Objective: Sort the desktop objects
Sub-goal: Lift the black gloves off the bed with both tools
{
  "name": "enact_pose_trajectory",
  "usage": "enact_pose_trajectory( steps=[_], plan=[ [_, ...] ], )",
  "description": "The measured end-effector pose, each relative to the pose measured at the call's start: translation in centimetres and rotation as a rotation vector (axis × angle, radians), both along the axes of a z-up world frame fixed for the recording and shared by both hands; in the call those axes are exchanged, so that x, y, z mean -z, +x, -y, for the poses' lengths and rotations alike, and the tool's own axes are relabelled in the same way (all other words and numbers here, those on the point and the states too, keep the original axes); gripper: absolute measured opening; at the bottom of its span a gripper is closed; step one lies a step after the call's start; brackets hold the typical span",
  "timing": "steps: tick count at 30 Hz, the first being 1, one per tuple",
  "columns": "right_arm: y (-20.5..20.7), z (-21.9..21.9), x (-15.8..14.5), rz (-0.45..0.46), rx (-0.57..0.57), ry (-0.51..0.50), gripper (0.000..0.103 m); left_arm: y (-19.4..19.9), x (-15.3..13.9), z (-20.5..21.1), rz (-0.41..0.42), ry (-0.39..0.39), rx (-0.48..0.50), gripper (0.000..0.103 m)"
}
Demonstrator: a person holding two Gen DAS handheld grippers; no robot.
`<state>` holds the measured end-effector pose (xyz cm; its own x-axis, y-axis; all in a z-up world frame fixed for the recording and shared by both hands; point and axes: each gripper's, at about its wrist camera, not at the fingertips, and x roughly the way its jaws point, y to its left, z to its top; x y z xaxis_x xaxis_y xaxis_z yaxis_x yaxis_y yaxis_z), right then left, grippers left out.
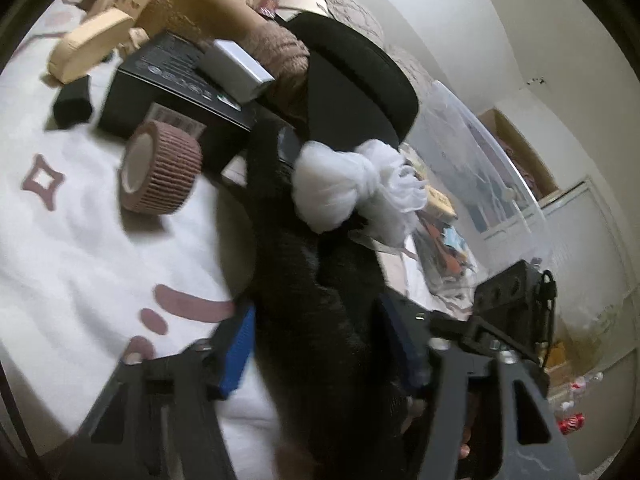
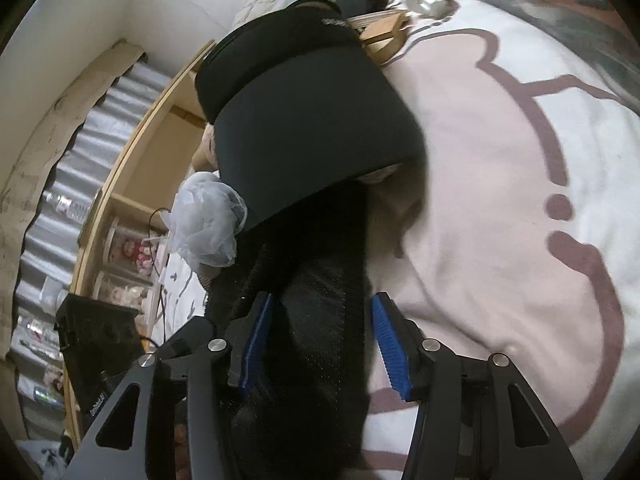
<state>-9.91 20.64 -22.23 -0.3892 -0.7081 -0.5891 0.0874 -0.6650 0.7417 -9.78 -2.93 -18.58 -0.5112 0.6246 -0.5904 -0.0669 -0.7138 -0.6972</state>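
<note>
Both tools are seen closed around one long black furry item, a soft fleecy strip. The left tool (image 1: 316, 344) has its blue pads on either side of the black furry strip (image 1: 304, 288), and the pile appears pressed by them. The right tool (image 2: 318, 340) straddles the same strip (image 2: 316, 320); its left pad touches the fur, while a thin gap may remain at the right pad, so a firm grip there cannot be confirmed.

All places are given from the black fabric bin (image 2: 304, 120). The strip runs from both tools up to the near side of the bin. A white mesh puff (image 1: 352, 184) is seen just beside the bin, touching the strip. A ribbed pink roll (image 1: 160, 172) and a black box (image 1: 172, 84) lie to the far side of the bin, on a white blanket with pink markings (image 2: 500, 200).

The strip is judged light, limp and compressible, not fragile. It would sag between holds, so it is best taken across its width, with the pile squeezed well down.
</note>
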Motion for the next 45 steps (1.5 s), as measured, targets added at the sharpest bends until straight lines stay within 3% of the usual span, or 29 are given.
enact_pose_trajectory(
  steps=[2, 6, 16, 24, 31, 39, 42, 45],
  plan=[
    [0.2, 0.0, -0.1, -0.004, -0.009, -0.005, 0.039, 0.1, -0.2, -0.1, 0.000, 0.017, 0.014, 0.043],
    [1.3, 0.4, -1.0, -0.029, -0.050, -0.008, 0.030, 1.2, -1.2, -0.4, -0.026, -0.048, 0.025, 0.042],
    [4.5, 0.7, -2.7, 0.004, -0.052, -0.060, 0.027, 4.8, -3.7, 0.2, -0.036, -0.151, 0.027, 0.042],
    [4.0, 2.7, -4.1, 0.018, -0.049, -0.181, 0.027, 6.3, -8.0, 0.5, -0.142, -0.287, -0.043, 0.042],
    [1.7, 5.8, -2.8, 0.139, -0.041, -0.535, 0.027, 6.7, -12.0, 1.0, -0.254, -0.473, -0.138, 0.042],
    [-0.1, 10.3, -3.2, 0.216, -0.106, -0.729, 0.027, 7.2, -15.2, 3.2, -0.309, -0.607, -0.229, 0.042],
    [-0.3, 11.0, -4.0, 0.207, -0.128, -0.730, 0.027, 7.6, -15.7, 3.6, -0.319, -0.622, -0.235, 0.042],
    [-0.5, 10.0, -6.5, 0.104, -0.126, -0.648, 0.027, 7.8, -16.1, 3.6, -0.322, -0.608, -0.223, 0.042]
  ],
)
